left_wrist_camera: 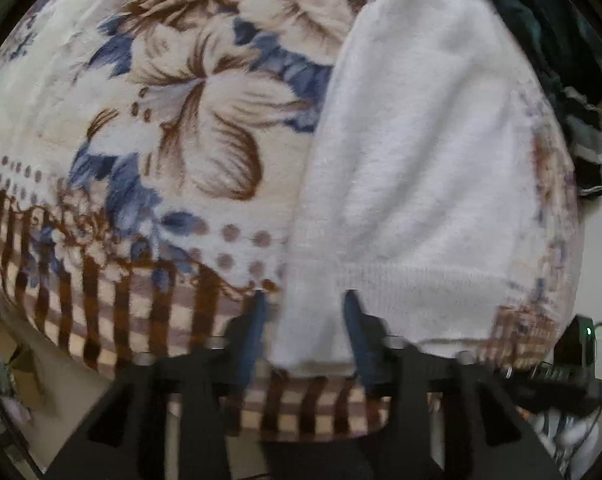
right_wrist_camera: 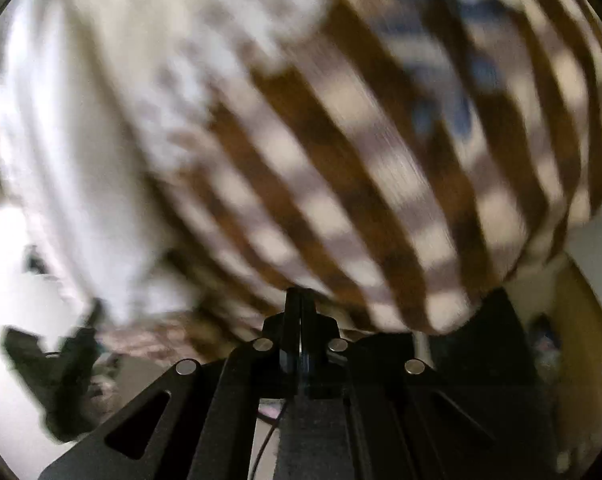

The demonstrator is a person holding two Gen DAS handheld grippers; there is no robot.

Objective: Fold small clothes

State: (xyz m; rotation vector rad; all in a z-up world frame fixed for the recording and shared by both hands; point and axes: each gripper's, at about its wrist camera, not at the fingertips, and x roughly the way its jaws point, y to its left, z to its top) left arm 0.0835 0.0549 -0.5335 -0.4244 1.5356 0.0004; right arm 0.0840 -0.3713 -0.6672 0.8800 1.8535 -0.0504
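Observation:
A white fuzzy small garment (left_wrist_camera: 413, 160) lies on a floral blanket (left_wrist_camera: 173, 128), its ribbed hem towards me. My left gripper (left_wrist_camera: 305, 304) is open, with its two blue-tipped fingers (left_wrist_camera: 257, 320) on either side of the garment's near left corner at the blanket's edge. In the blurred right wrist view the garment (right_wrist_camera: 53, 152) shows as a white strip at the left, and the blanket's brown striped border (right_wrist_camera: 341, 152) fills the frame. My right gripper (right_wrist_camera: 300, 300) is shut and empty, just off the blanket's edge. The left gripper (right_wrist_camera: 89, 320) shows there as a dark shape at lower left.
Dark clothes (left_wrist_camera: 581, 128) lie beyond the blanket at the right. A black device with a green light and cables (left_wrist_camera: 577, 344) sits at the lower right. The blanket's edge (left_wrist_camera: 101, 344) drops off towards me. A yellowish wall or furniture (right_wrist_camera: 581, 340) is at the right.

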